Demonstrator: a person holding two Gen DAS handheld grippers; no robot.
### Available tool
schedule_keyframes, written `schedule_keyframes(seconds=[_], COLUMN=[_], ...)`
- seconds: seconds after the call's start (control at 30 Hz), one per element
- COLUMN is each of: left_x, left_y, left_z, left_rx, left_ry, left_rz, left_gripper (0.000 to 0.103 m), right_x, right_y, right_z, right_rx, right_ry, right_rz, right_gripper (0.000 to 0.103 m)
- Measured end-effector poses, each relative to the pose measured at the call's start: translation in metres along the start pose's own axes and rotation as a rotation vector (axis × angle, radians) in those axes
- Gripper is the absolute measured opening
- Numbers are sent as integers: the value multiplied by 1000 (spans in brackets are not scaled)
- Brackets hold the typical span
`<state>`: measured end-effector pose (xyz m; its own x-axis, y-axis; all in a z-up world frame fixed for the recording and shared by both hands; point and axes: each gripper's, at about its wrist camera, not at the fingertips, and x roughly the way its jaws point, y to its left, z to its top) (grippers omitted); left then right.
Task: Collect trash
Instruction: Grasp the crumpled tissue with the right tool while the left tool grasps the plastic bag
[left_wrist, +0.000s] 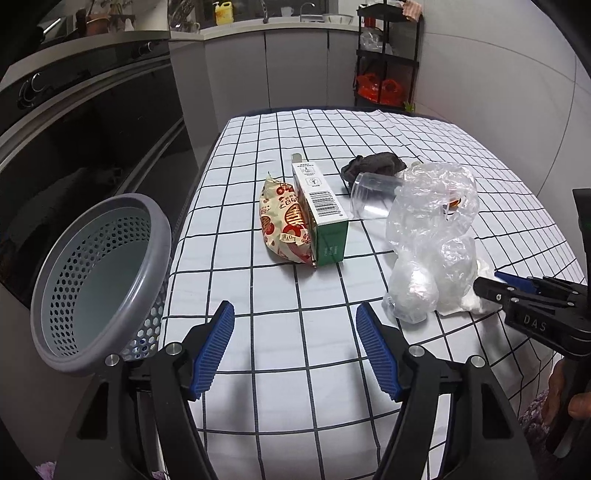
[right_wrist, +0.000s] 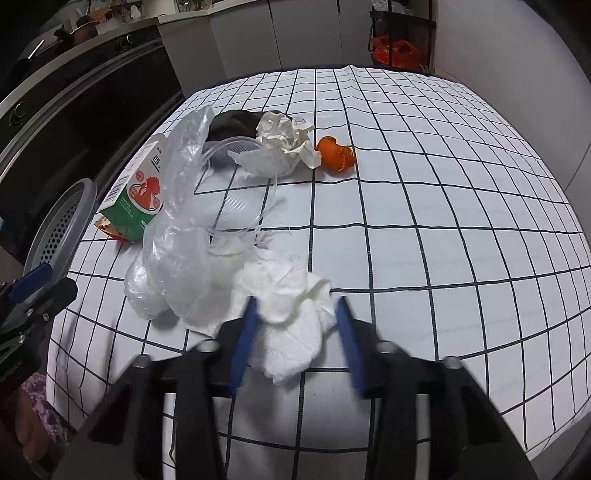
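The checked tablecloth (left_wrist: 280, 332) carries the trash; a grey basket (left_wrist: 99, 284) sits at its left edge. The crumpled white tissue (right_wrist: 291, 325) lies beside a clear bag (right_wrist: 173, 258), between the right gripper (right_wrist: 295, 336) blades, blurred mid-closing. The left gripper (left_wrist: 295, 347) gapes wide, holding nothing.

My bench (left_wrist: 258, 387) carries everything. Off its left edge sits the basket (left_wrist: 99, 280). Mid-bench, the snack packet (left_wrist: 282, 221) lies against the left side of the carton (left_wrist: 321, 206). Right of the carton a plastic cup (left_wrist: 373, 199) lies on its side, a dark cloth (left_wrist: 373, 166) behind it. The plastic bag (left_wrist: 428, 236) is right of the cup, in front of it. The tissue (right_wrist: 291, 321) lies nearest me, just right of the bag. Crumpled paper (right_wrist: 284, 136) sits behind the cup, peel (right_wrist: 336, 153) to its right.
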<state>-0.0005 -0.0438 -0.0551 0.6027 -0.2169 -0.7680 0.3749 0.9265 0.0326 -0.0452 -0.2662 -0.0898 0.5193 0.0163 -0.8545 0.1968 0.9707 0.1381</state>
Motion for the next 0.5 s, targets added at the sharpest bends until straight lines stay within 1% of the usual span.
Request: schedule_keyframes(seconds=[0.03, 0.13, 0.27, 0.4, 0.5], left_x=[-1, -2, -4, -4, -3], left_y=[0, -2, -8, -23, -36], left_z=[0, -1, -2, -3, -2], left_rx=[2, 3, 0, 18, 34], left_ry=[-2, -8, -11, -10, -14], left_rz=[-1, -5, -27, -46, -53], left_gripper=[67, 71, 73, 75, 78], right_x=[0, -5, -18, -34, -46], right_y=[-1, -3, -9, -16, -23], right_z=[0, 0, 1, 1, 2], right_rx=[3, 18, 35, 56, 70], right_ry=[1, -10, -49, -93, -125], right_rz=[4, 23, 36, 32, 26], right_gripper=[16, 13, 11, 11, 11])
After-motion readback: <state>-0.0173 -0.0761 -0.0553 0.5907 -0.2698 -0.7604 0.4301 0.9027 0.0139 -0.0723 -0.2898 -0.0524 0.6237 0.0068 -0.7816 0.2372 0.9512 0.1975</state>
